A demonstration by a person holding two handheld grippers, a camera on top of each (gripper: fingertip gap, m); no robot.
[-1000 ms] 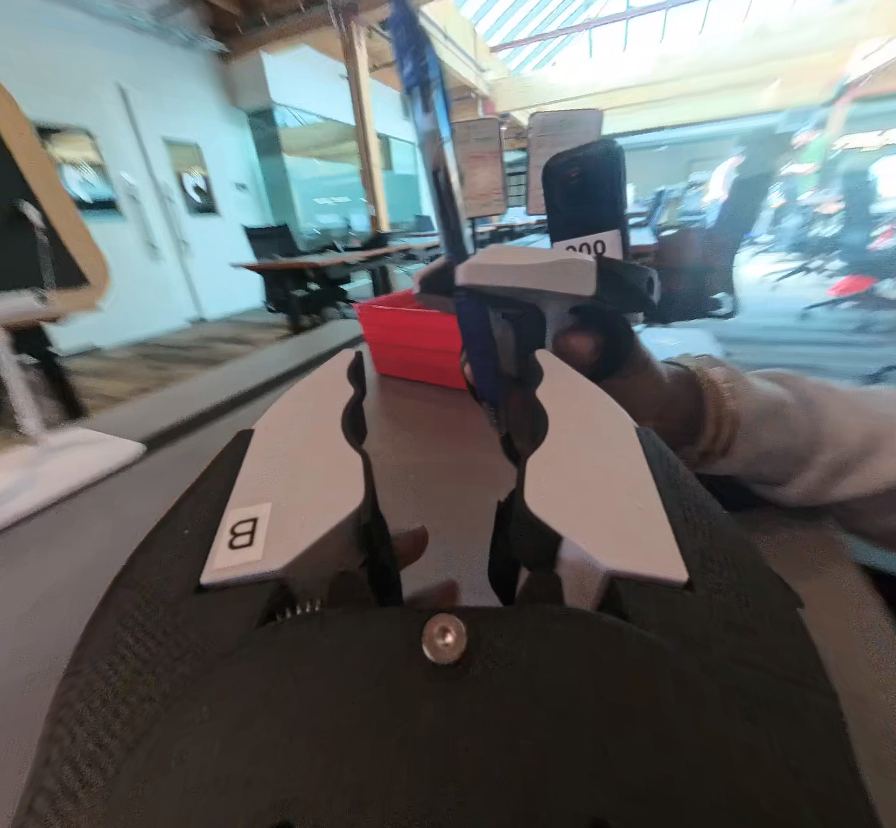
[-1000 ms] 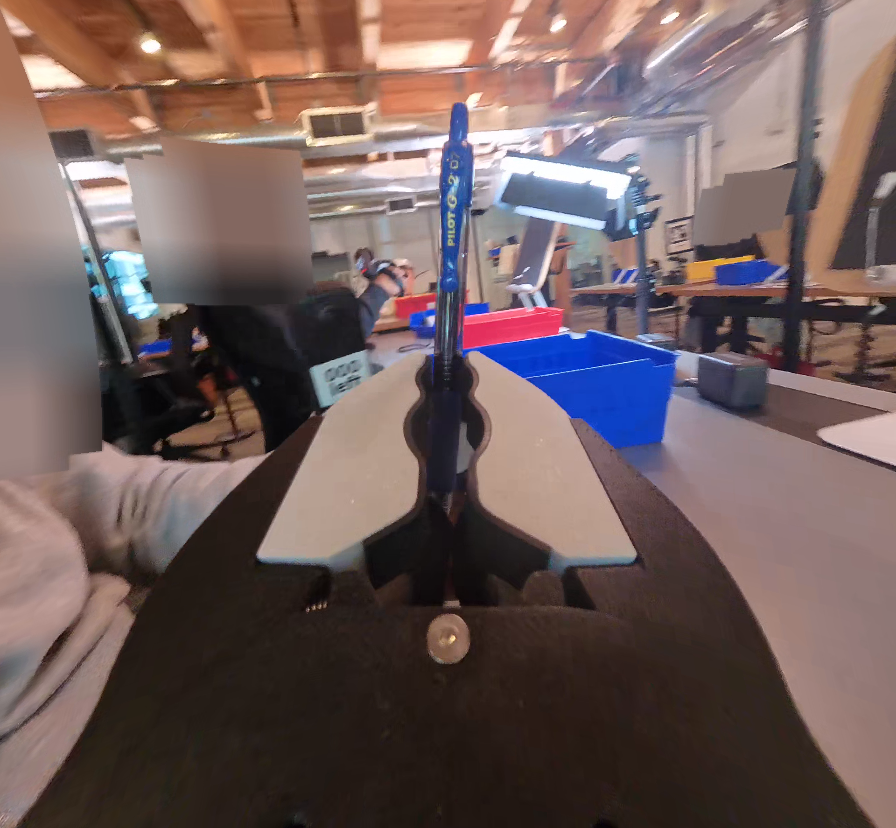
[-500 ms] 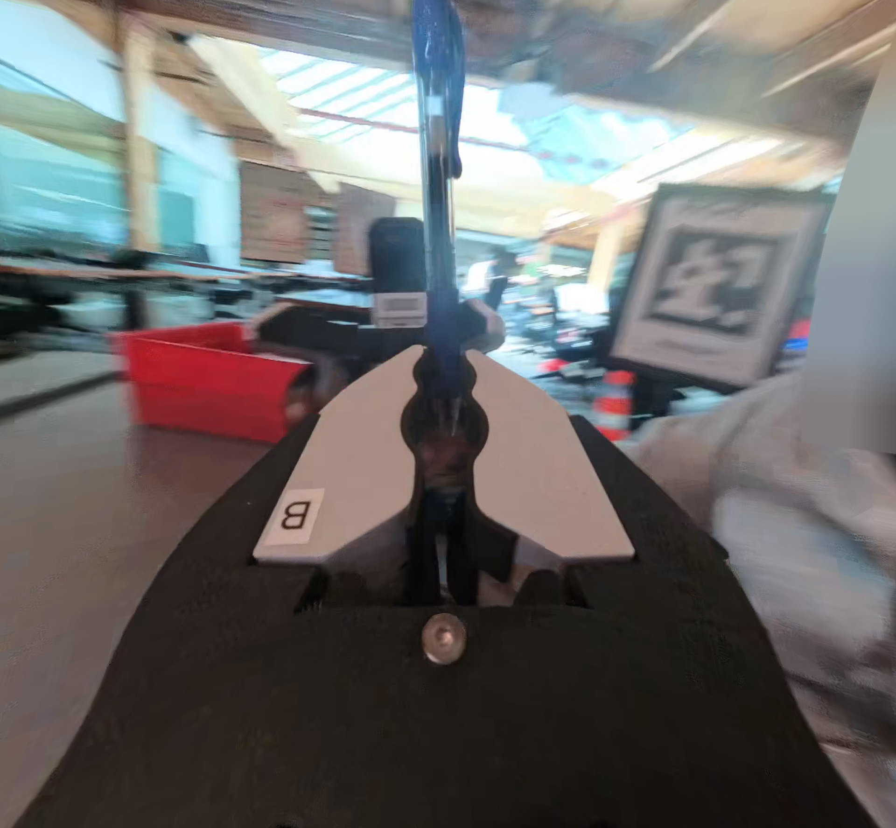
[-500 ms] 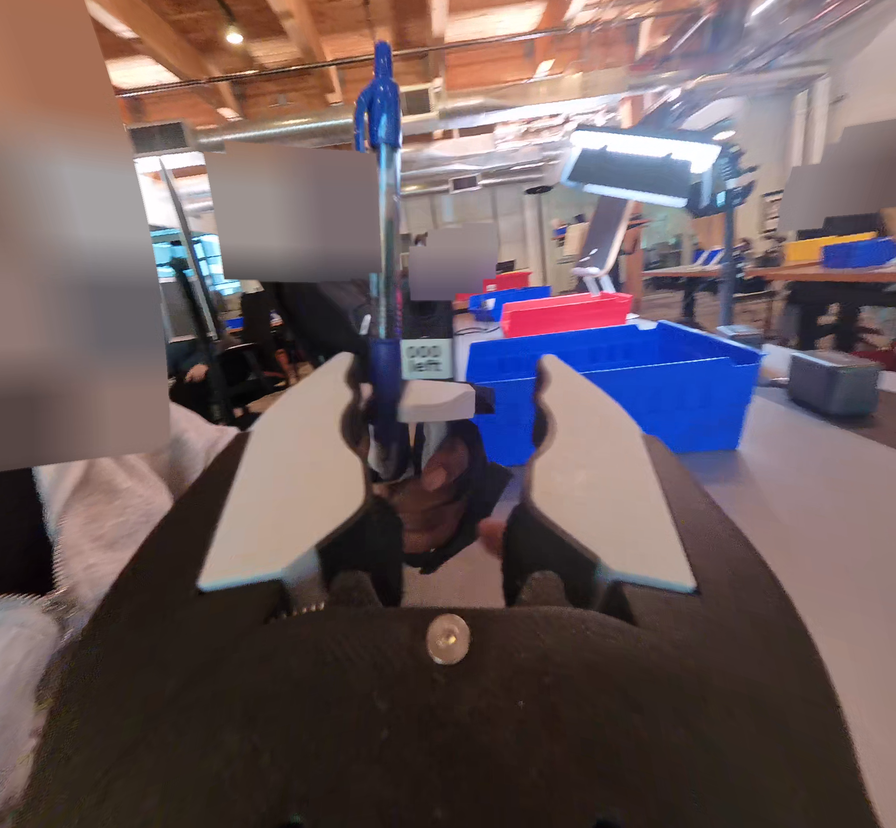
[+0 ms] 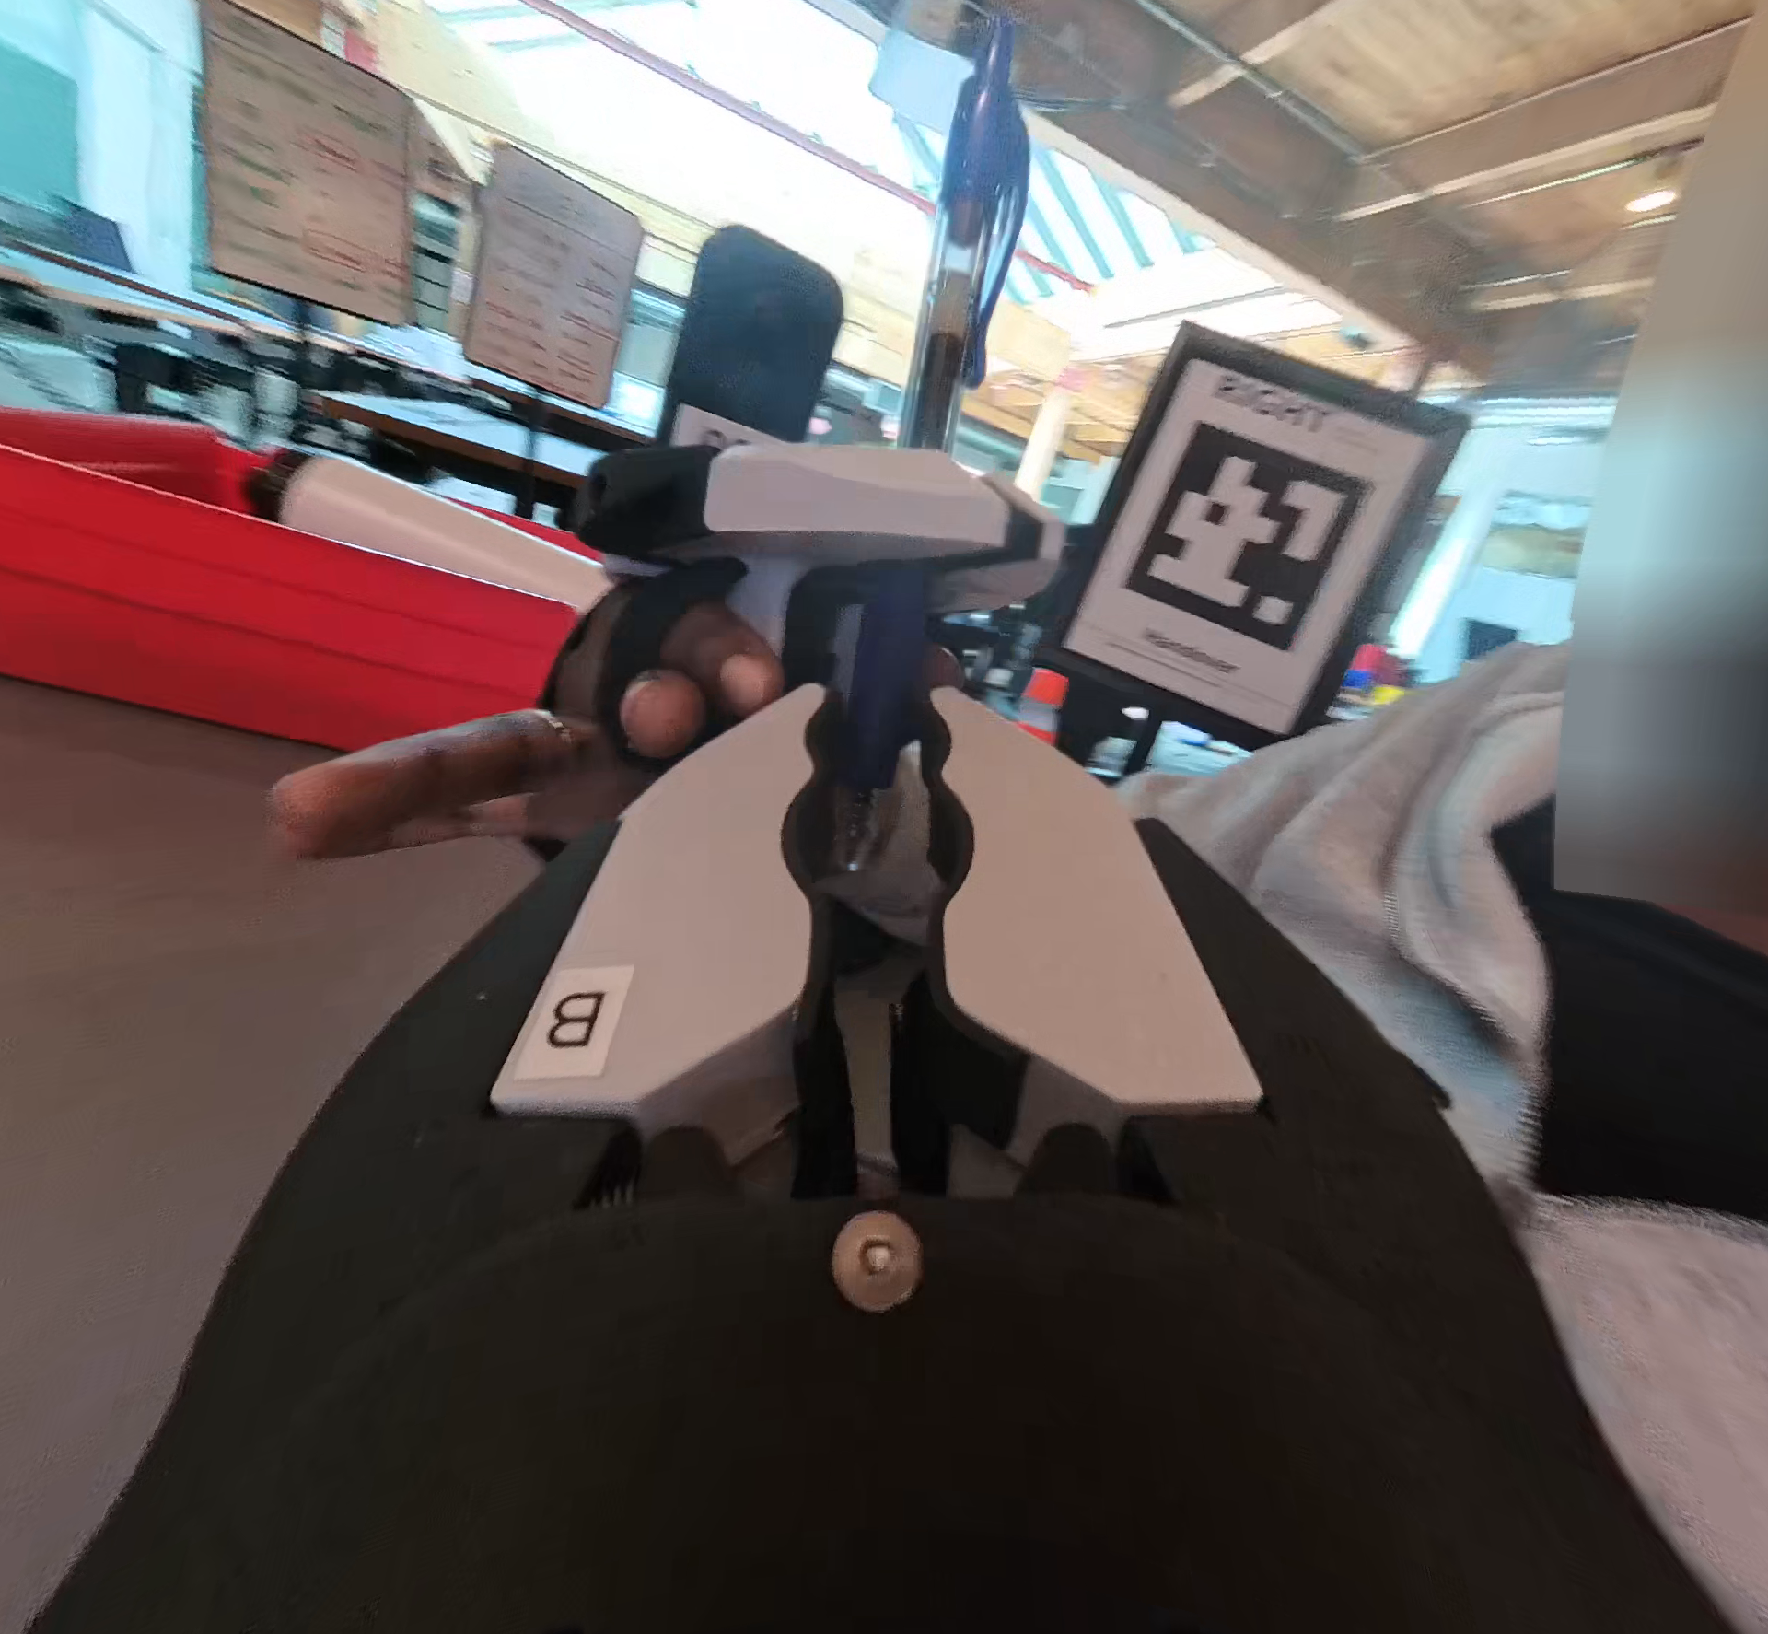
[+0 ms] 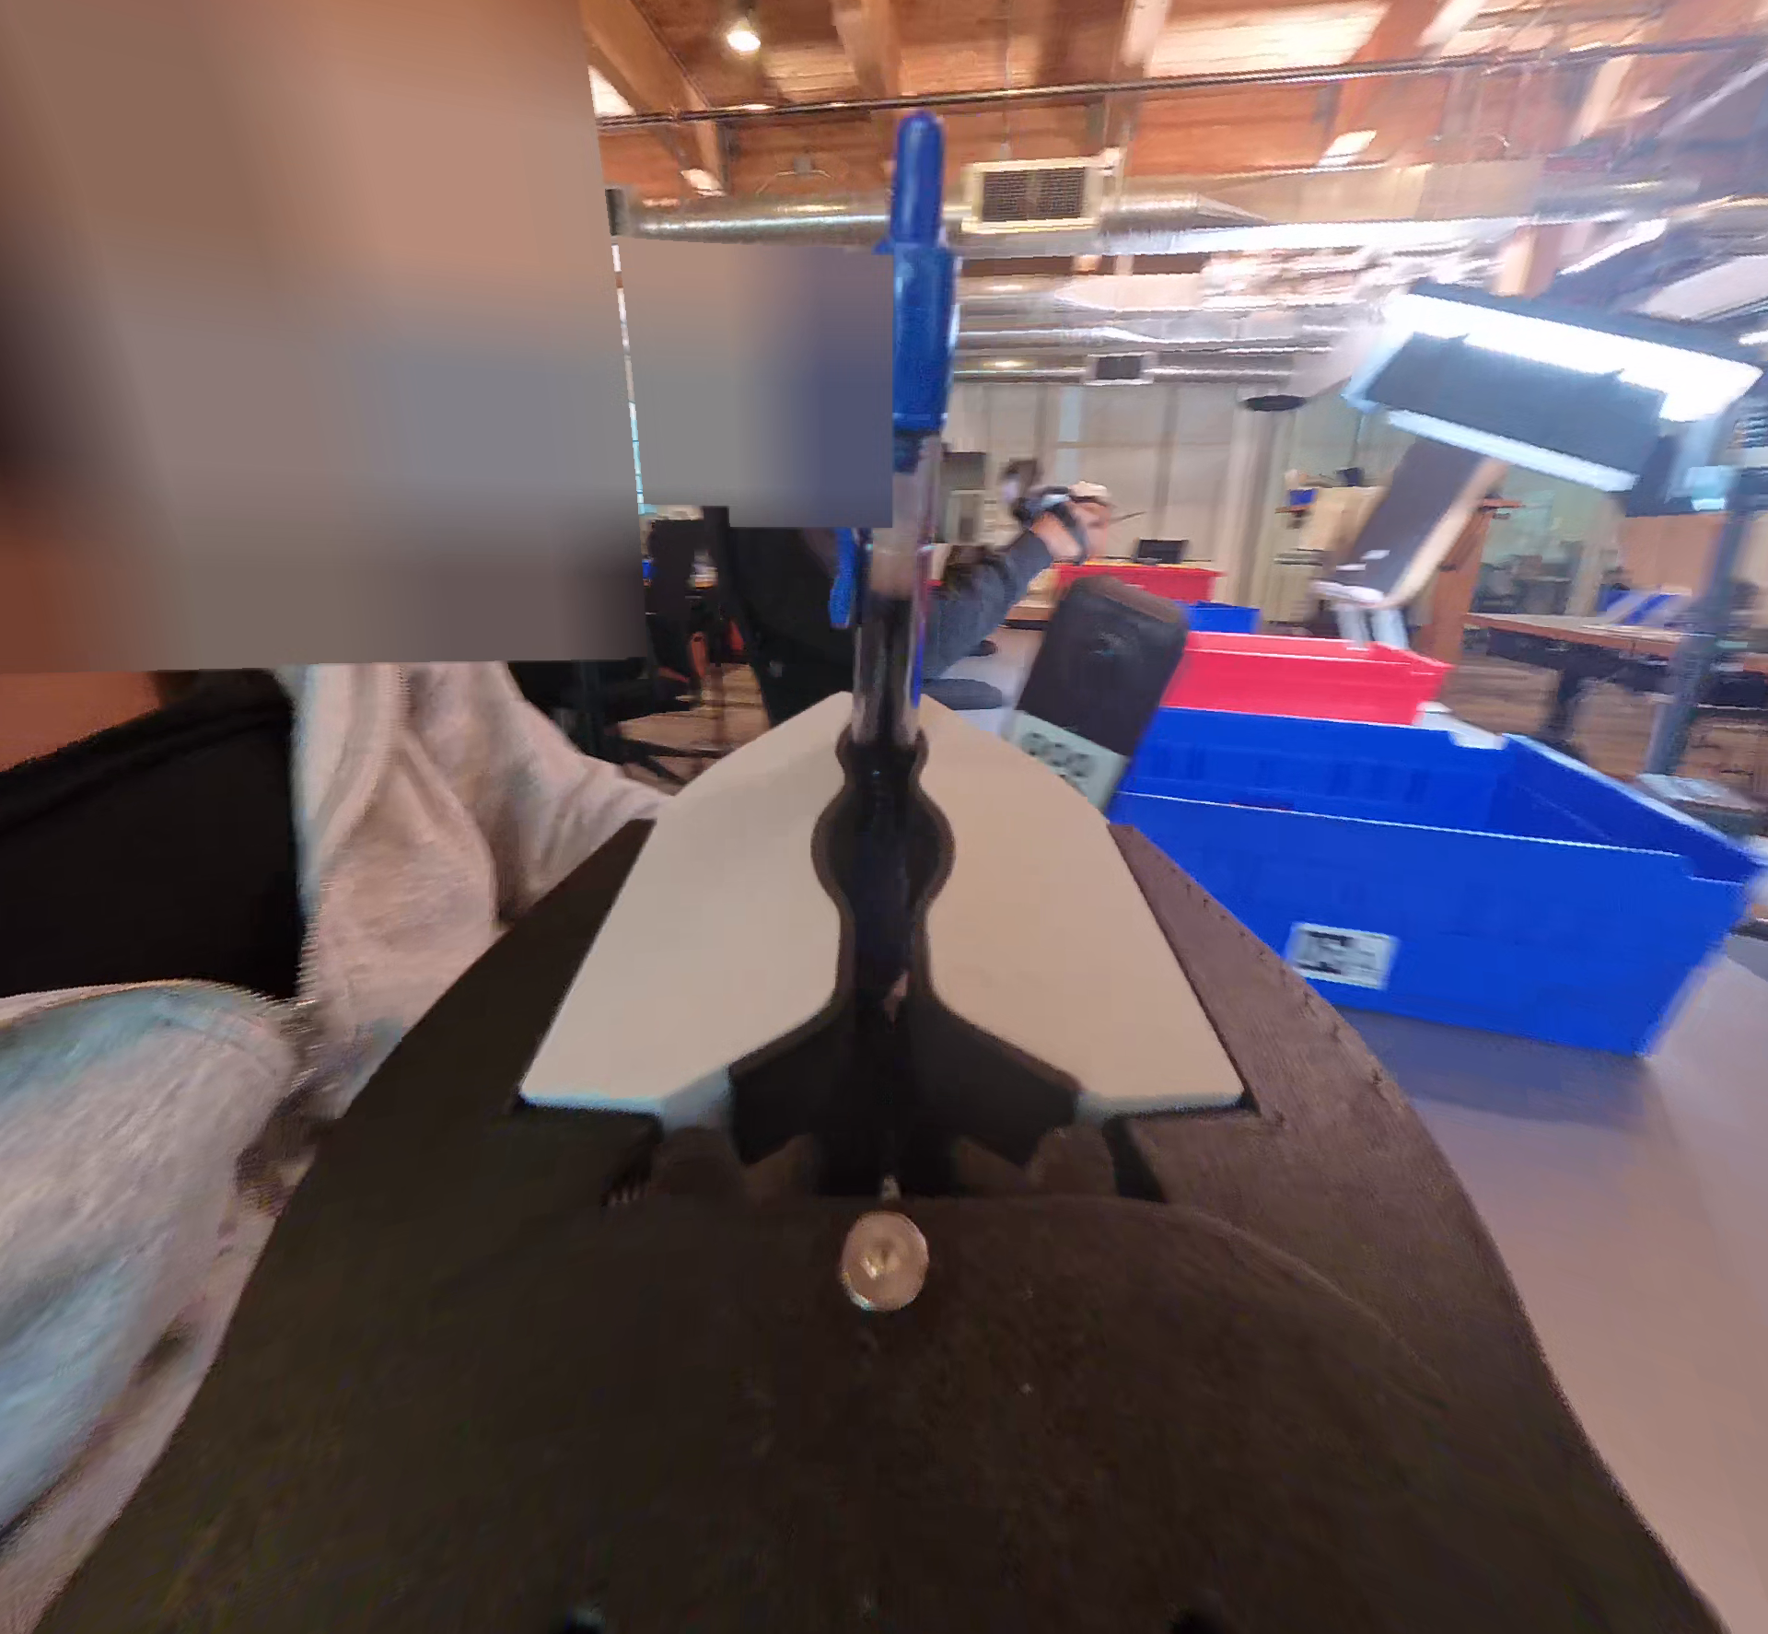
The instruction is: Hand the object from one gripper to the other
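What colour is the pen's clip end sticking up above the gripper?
Blue, on the pen; clearest in the right wrist view.

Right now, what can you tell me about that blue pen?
The pen looks like a plastic click ballpoint, with a bright blue plunger and clip on top, a clear barrel, a dark blue grip and a pointed tip. It stands nearly upright in the air. The right gripper is shut on its lower part. Its tip end dips between the fingertips of the left gripper; I cannot tell whether they press it.
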